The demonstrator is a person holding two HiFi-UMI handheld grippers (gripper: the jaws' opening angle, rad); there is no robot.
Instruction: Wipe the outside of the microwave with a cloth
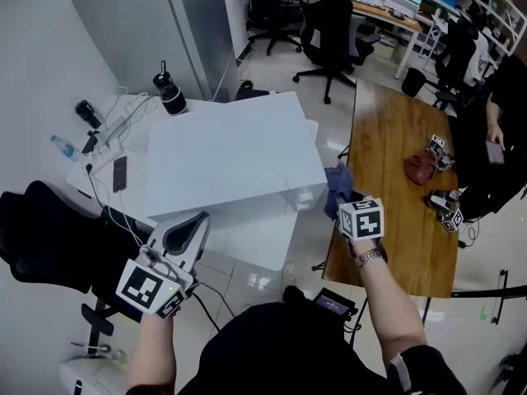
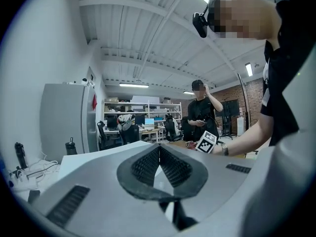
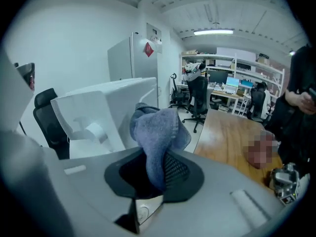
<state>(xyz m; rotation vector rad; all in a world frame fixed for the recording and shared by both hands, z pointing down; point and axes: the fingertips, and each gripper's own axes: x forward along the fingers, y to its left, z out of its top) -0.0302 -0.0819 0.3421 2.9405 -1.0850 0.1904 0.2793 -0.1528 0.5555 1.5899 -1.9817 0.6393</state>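
The microwave [image 1: 235, 159] is a plain white box on a white surface [image 1: 206, 105], left of centre in the head view. Its long axis runs left to right, slightly skewed, with the flat top facing up. Which face is the door cannot be told.

The right claw [image 3: 155, 157] is clenched on a blue-grey cloth [image 3: 158, 127]. The cloth is pinched between the 2 jaws and stands out of them in a bunched fold, its long axis along the way the claw points. In the head view the cloth sits just beside the microwave's near right corner; whether it touches cannot be told. This claw tilts down toward that corner.

The left claw [image 2: 159, 149] is clenched with nothing in it, its 2 ribbed pads meeting at the tip. It is held about level, near the microwave's near left side.

Each claw carries a cube with a black-and-white square marker, 1 face of each showing in the head view. A grey cabinet [image 3: 131, 58] on the far side bears a red diamond label [image 3: 148, 49], its print too small to read.

A black bottle [image 1: 170, 91] stands on the white surface beyond the microwave, and a dark phone [image 1: 120, 174] lies to its left. A wooden surface [image 1: 395, 138] lies to the right.
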